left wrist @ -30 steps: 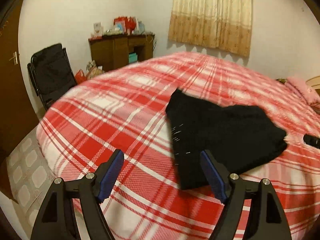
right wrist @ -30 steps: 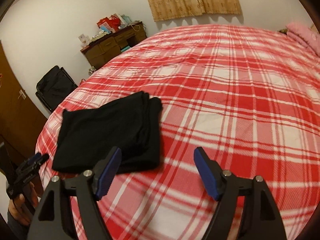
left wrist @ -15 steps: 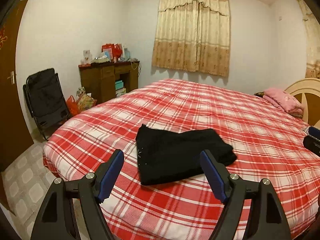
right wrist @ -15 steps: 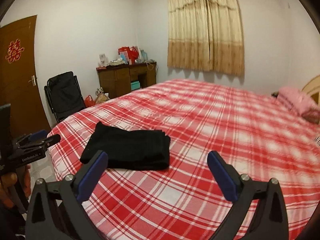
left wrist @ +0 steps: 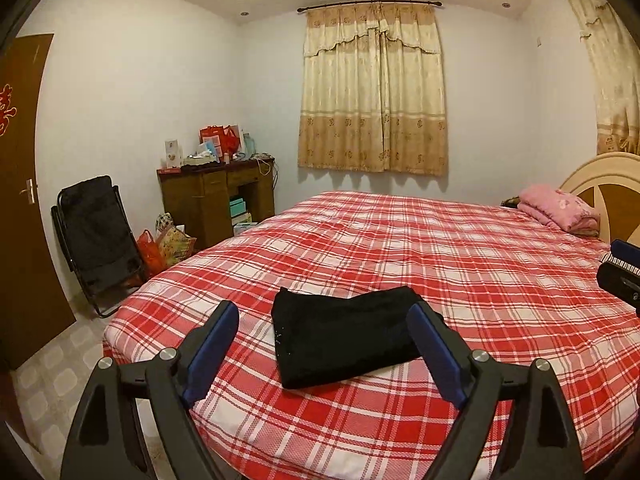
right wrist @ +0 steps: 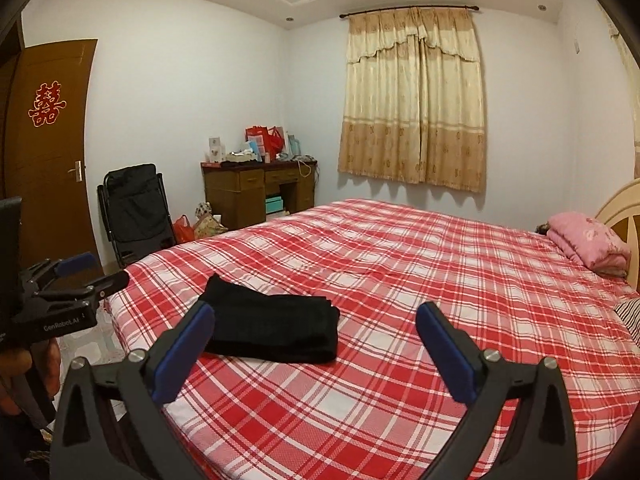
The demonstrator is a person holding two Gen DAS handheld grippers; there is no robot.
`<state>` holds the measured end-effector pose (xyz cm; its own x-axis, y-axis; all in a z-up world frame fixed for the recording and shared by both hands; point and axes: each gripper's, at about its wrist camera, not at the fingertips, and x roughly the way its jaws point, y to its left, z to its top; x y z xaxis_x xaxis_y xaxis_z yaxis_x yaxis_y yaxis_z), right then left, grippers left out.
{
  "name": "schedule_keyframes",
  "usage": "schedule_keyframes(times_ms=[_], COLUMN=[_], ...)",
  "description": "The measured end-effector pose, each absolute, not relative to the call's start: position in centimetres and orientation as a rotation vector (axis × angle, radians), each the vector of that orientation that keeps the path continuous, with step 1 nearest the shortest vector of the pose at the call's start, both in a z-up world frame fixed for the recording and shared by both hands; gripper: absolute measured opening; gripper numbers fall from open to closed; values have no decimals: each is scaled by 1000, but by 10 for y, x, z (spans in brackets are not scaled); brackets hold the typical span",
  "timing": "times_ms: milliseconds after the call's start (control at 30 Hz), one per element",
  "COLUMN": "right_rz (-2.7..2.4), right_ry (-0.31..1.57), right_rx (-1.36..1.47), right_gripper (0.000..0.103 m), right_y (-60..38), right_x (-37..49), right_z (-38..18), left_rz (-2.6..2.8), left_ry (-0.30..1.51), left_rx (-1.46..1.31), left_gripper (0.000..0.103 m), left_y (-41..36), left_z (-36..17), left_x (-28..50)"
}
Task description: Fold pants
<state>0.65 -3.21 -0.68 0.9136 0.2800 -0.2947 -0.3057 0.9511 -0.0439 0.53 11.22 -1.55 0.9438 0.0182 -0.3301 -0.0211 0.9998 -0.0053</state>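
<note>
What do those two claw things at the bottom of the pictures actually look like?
Each gripper, left gripper and right gripper, is a black plastic frame with triangular cut-outs, silver screws at the joints and two fingers faced with blue pads. The left one's side reads "GenRobot.AI". No cables show.

This is a bedroom in a home. A large bed with a red-and-white plaid cover fills most of the room, with a folded pink blanket by the rounded headboard. Beige curtains hang from a rod on the far wall. A wooden desk cluttered with boxes and bags stands in the corner, beside a folded black chair and a brown door bearing a red double-happiness character.
</note>
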Motion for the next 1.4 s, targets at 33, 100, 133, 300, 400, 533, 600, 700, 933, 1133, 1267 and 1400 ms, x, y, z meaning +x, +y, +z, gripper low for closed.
schedule_keyframes(times_ms=[33, 100, 133, 300, 400, 533, 600, 700, 933, 1133, 1267, 1400], right_rz=[302, 301, 300, 299, 298, 300, 296, 293, 291, 288, 288, 289], right_ry=[289, 288, 287, 285, 285, 282, 278, 276, 274, 268, 269, 269], right_rx=[-90, -92, -92, -92, -91, -94, -99, -101, -98, -94, -96, -104], right_gripper=[103, 103, 103, 103, 103, 103, 103, 103, 103, 103, 103, 103], right_y=[-33, -33, -33, -34, -34, -36, -36, -36, -36, -36, -36, -34], right_x=[6, 6, 5, 4, 3, 3, 3, 2, 2, 1, 1, 1], right_z=[-7, -7, -7, -8, -8, -8, -7, -7, -7, -5, -5, -5], left_rz=[20, 21, 21, 26, 24, 16, 13, 11, 10, 13, 13, 15], left_ry=[336, 338, 339, 340, 347, 346, 348, 349, 342, 340, 344, 348], left_rx=[-7, -2, -2, -3, -3, 7, 13, 18, 19, 19, 20, 24], left_gripper=[88, 88, 88, 88, 88, 88, 88, 88, 88, 88, 88, 88], left_y=[112, 113, 113, 114, 113, 111, 109, 107, 106, 107, 107, 106], left_z=[-16, -15, -16, -16, -17, -18, -18, -18, -17, -16, -16, -17], left_x=[5, 5, 5, 5, 4, 2, 2, 2, -1, -1, 0, 0])
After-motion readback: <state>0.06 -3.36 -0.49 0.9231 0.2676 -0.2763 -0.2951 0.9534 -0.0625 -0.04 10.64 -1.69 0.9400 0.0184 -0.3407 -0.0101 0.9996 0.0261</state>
